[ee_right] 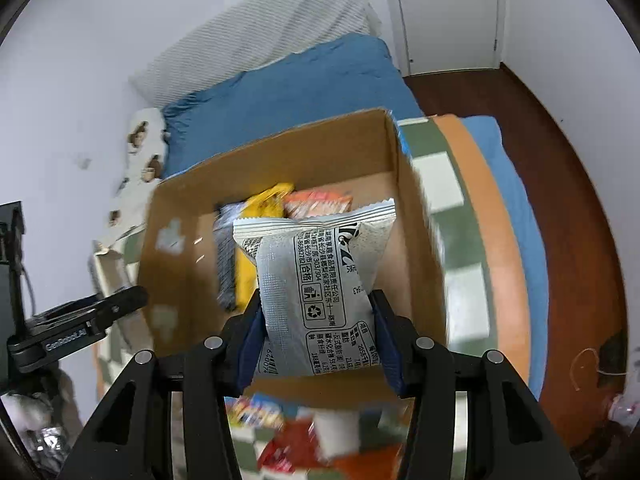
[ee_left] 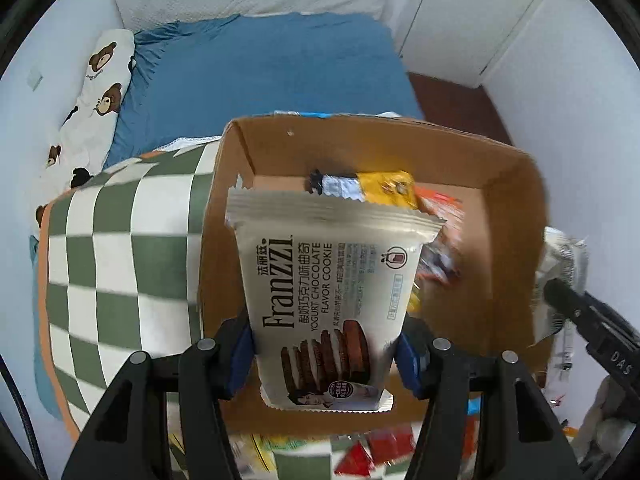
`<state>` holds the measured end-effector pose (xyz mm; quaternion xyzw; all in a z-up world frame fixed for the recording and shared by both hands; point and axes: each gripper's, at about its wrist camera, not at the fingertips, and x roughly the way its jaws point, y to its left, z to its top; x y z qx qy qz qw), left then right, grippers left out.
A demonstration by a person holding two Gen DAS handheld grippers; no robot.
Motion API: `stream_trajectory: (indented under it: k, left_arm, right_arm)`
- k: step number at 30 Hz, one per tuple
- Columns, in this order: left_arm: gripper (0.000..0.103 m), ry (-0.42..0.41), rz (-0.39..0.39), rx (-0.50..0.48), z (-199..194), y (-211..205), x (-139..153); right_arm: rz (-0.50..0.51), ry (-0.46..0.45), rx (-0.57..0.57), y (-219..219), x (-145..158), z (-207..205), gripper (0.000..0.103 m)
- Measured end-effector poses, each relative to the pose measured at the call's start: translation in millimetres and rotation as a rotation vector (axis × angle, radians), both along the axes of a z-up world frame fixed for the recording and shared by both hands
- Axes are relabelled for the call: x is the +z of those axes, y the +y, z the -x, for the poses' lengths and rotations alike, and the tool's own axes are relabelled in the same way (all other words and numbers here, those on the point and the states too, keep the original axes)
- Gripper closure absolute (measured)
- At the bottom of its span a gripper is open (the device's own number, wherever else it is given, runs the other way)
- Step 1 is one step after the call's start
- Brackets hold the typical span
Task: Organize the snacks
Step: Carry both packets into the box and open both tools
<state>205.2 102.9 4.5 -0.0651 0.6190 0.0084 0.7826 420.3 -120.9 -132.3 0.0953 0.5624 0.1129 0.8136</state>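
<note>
My left gripper point(ee_left: 326, 354) is shut on a cream Franzzi cookie packet point(ee_left: 332, 300), held upright over the open cardboard box point(ee_left: 508, 216). Inside the box lie a yellow and silver packet point(ee_left: 372, 186) and orange packets point(ee_left: 440, 204). My right gripper point(ee_right: 316, 334) is shut on a silver-grey snack packet point(ee_right: 320, 276), also above the cardboard box point(ee_right: 184, 224), which holds a yellow packet point(ee_right: 262, 208) and an orange packet point(ee_right: 320, 202). The right gripper's arm point(ee_left: 592, 320) shows at the right edge of the left wrist view; the left gripper's arm point(ee_right: 80, 324) shows at the left of the right wrist view.
The box sits on a green and white checkered cloth point(ee_left: 120, 260) over a blue bed point(ee_left: 272, 68). Loose red and coloured snack packets point(ee_right: 304, 440) lie on the cloth below the grippers. A bear-print pillow point(ee_left: 100, 80) lies at the left, brown floor point(ee_right: 560, 128) at the right.
</note>
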Motion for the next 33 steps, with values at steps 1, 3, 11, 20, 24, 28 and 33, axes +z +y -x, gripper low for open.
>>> stream_trajectory:
  k: [1, 3, 11, 20, 24, 28, 33]
  left_arm:
    - [0.046, 0.018, -0.012, -0.002, -11.8, 0.8, -8.8]
    - [0.046, 0.04, -0.031, -0.006, -25.9, 1.1, -20.3]
    - [0.046, 0.107, -0.048, -0.015, -70.4, 3.4, -56.5]
    - [0.016, 0.133, 0.025, 0.026, -85.7, 12.5, -66.8]
    - [0.015, 0.112, 0.028, 0.024, -80.9, 11.6, -61.4]
    - [0.015, 0.078, 0.025, 0.028, -67.7, 8.0, -51.0]
    - [0.015, 0.004, -0.01, 0.031, -41.9, 0.4, -36.5]
  right_arm:
    - [0.009, 0.007, -0.002, -0.2, -3.9, -7.4, 0.05]
    - [0.036, 0.03, -0.01, 1.9, -16.5, -31.3, 0.05]
    - [0.076, 0.073, -0.026, 6.0, -52.0, -81.2, 0.05]
    - [0.07, 0.116, -0.038, 6.5, -69.5, -101.9, 0.029]
    - [0.088, 0.115, -0.019, 12.1, -71.9, -100.7, 0.021]
    - [0.098, 0.113, -0.012, 19.6, -72.2, -96.3, 0.014]
    - [0.126, 0.079, 0.015, 30.5, -64.1, -76.1, 0.014]
